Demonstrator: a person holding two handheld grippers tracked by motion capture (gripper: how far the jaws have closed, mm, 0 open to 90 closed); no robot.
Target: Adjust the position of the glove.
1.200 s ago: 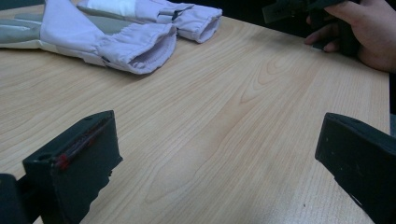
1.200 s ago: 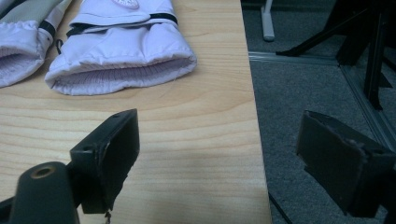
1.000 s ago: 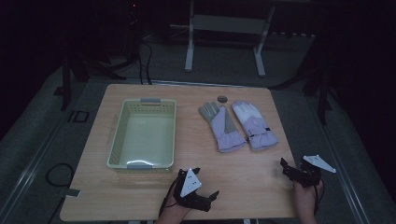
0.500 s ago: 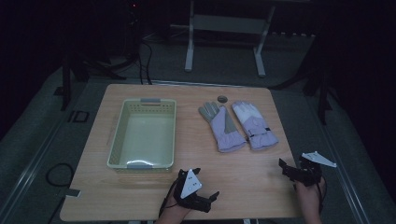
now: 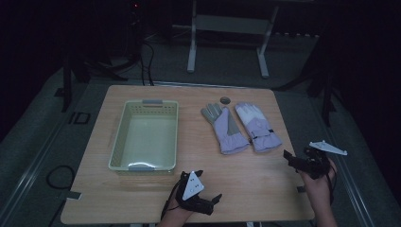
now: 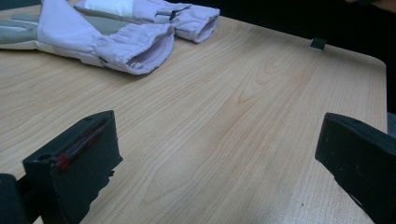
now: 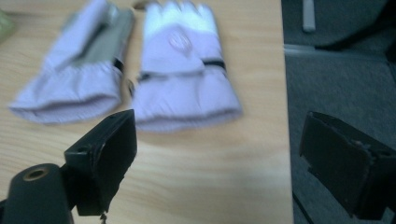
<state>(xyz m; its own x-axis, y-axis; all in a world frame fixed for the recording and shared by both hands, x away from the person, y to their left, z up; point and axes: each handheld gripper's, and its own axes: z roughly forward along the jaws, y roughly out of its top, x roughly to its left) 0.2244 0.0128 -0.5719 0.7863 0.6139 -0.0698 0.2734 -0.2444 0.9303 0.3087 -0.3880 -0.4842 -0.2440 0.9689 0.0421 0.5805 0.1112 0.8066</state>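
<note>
The right gripper (image 5: 289, 156) is hanging wide-jawed at the table's right edge, nearing the right glove (image 5: 257, 126) — best to be pinching its cuff squarely. The left gripper (image 5: 213, 201), also gaping, is waiting near the left glove (image 5: 225, 128); the basket (image 5: 119, 137) is sitting well apart.

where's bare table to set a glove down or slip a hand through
Bare wood lies between the basket and the gloves, and along the near edge between the left gripper and right gripper. It's crowded only where the gloves lie.
</note>
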